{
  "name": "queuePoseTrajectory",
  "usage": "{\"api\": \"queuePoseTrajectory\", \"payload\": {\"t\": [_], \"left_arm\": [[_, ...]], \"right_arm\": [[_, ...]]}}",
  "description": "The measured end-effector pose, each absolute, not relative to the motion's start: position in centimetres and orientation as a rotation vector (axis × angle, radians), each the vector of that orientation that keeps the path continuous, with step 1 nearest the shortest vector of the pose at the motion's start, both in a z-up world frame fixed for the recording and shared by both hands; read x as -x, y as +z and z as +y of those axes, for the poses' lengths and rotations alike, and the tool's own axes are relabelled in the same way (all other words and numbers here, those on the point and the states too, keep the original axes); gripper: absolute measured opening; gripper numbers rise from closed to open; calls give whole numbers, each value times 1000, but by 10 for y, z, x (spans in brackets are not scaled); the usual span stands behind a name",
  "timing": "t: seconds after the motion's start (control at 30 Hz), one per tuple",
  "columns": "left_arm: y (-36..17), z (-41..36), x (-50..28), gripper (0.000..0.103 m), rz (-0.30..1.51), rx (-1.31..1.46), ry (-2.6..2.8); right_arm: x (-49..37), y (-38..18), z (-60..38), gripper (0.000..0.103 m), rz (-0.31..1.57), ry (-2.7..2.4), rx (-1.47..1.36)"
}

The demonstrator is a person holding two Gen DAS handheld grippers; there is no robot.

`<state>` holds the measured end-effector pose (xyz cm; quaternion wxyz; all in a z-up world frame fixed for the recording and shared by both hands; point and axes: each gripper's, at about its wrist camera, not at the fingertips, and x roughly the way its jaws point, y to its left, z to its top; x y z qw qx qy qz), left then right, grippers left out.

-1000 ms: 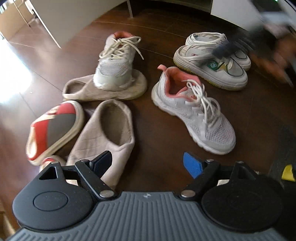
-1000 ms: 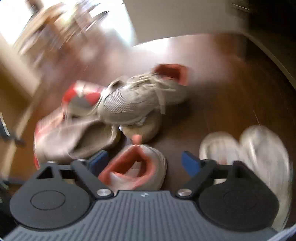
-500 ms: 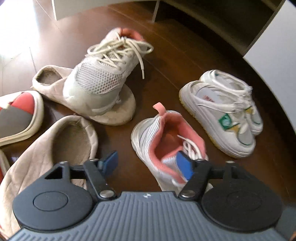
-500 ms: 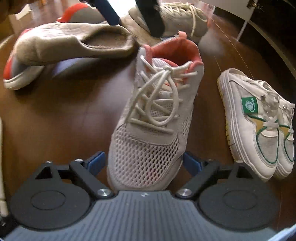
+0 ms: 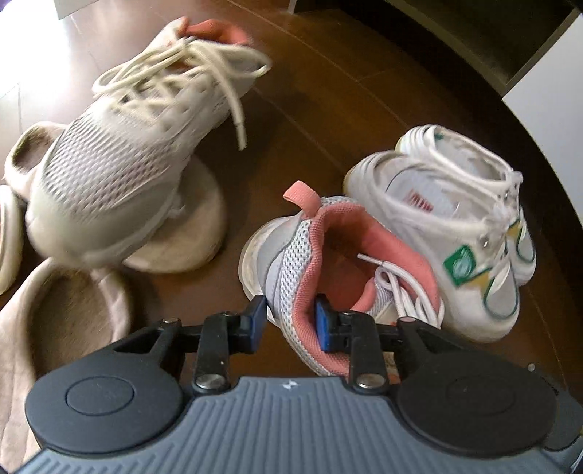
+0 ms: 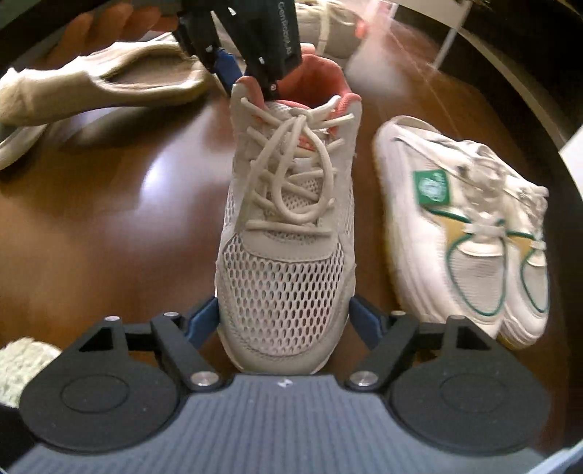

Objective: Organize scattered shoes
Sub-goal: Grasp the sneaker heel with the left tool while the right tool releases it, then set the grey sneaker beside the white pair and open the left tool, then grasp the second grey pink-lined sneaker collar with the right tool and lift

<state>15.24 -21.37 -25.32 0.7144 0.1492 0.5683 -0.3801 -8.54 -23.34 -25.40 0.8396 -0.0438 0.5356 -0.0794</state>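
Observation:
A grey mesh sneaker with pink lining [image 5: 349, 248] stands on the dark wood floor. My left gripper [image 5: 290, 322] points down at its heel, jaws closing, and the blue pads pinch the collar's side wall between them. In the right wrist view the same sneaker [image 6: 288, 226] points its toe at me, and the left gripper [image 6: 247, 82] shows at its heel. My right gripper [image 6: 284, 321] straddles the toe, jaws closing, pads just beside the toe's sides. The matching sneaker [image 5: 127, 146] lies tilted on a beige slipper [image 5: 182, 233].
A white and green sneaker pair [image 5: 455, 233] [image 6: 455, 226] stands close beside the held sneaker. A second beige slipper [image 5: 62, 321] [image 6: 109, 84] lies on its other side. A hand [image 6: 109, 22] shows behind. A white cabinet [image 5: 546, 109] borders the floor.
My left gripper dropped onto the sneaker's heel and closed on its collar. My right gripper came lower over the toe and its fingers narrowed toward the toe's sides.

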Motion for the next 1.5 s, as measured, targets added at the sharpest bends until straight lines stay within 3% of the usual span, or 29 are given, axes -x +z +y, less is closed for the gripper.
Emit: {"api": "queuePoseTrajectory", "payload": {"t": [0.4, 0.7, 0.83, 0.93, 1.03, 1.2, 1.33, 1.5], "left_arm": [[-242, -213, -147, 39, 1247, -377, -839], [-196, -127, -104, 46, 1088, -749, -896], [-218, -128, -101, 46, 1142, -730, -890], [-235, -139, -102, 46, 1121, -730, -869], [-243, -143, -112, 46, 1127, -676, -848], [-247, -144, -123, 46, 1148, -605, -835], [-250, -140, -120, 46, 1150, -614, -844], [-251, -131, -116, 46, 1170, -619, -841]], "right_arm": [[83, -247, -254, 75, 1193, -198, 65], [74, -180, -258, 81, 977, -112, -22], [47, -193, -225, 80, 1007, -82, 167], [35, -221, -222, 73, 1099, -152, 271], [37, -242, -236, 72, 1140, -171, 186], [35, -260, -242, 82, 1102, -170, 213], [31, -259, -241, 73, 1129, -276, 119], [32, -258, -244, 73, 1159, -350, 68]]}}
